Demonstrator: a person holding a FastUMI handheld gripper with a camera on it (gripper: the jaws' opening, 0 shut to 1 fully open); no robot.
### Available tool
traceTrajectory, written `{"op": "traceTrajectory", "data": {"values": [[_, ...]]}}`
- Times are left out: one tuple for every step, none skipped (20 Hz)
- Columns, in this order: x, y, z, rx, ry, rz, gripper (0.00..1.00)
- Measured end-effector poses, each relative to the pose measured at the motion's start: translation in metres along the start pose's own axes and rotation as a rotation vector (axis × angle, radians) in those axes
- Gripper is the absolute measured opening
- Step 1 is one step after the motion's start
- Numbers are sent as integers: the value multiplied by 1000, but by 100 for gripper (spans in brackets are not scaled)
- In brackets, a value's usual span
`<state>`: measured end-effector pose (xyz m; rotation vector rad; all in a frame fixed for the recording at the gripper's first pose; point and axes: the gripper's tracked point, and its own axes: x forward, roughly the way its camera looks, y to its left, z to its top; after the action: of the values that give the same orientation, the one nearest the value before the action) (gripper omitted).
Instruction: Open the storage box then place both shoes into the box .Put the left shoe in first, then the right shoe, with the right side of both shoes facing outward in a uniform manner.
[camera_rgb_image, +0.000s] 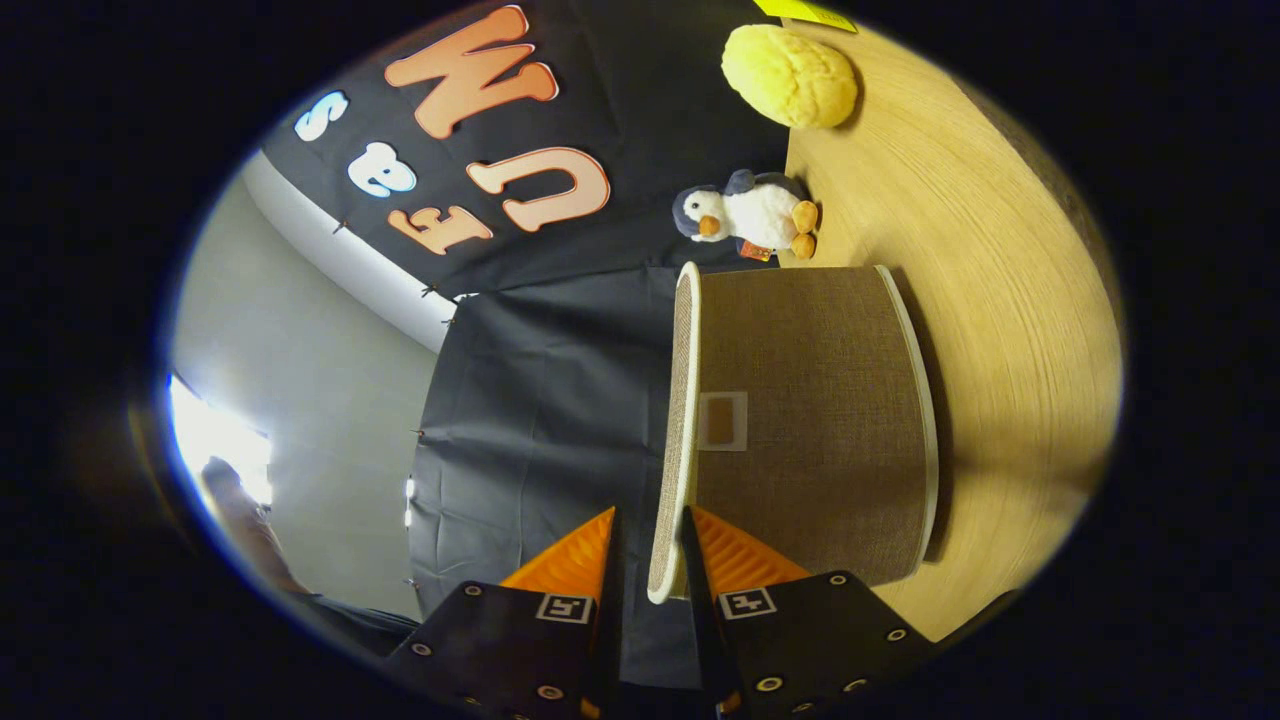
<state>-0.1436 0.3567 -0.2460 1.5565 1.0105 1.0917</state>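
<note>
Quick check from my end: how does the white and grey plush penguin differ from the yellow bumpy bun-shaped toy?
The white and grey plush penguin is furry with orange feet; the yellow bumpy bun-shaped toy is one colour, round and larger. The penguin stands nearer the brown fabric storage box, whose lid edge lies between the gripper fingers. Both rest on the wooden table.

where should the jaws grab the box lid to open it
Take the storage box by the lid's white-trimmed edge, coming edge-on as the gripper is now: the thin rim sits right between the open jaws, and the flat lid offers no handle.
</note>
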Motion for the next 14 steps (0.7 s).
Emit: {"op": "traceTrajectory", "data": {"values": [[1,-11,-2,-13,9,-45,32],[2,-23,2,-15,-9,-83,31],[6,-36,4,-19,-13,-147,26],[5,-48,2,-32,-5,-203,26],[7,-56,2,-21,-1,-237,26],[4,-55,2,-19,-3,-238,25],[11,-57,4,-17,-7,-228,21],[9,-55,3,-10,-13,-211,21],[11,-55,5,4,-22,-198,21],[14,-54,5,20,-22,-179,21],[15,-46,5,30,-26,-133,21],[14,-34,6,45,-31,-81,21],[8,-16,9,58,-46,-19,21],[5,-9,18,63,-85,4,20]]}}
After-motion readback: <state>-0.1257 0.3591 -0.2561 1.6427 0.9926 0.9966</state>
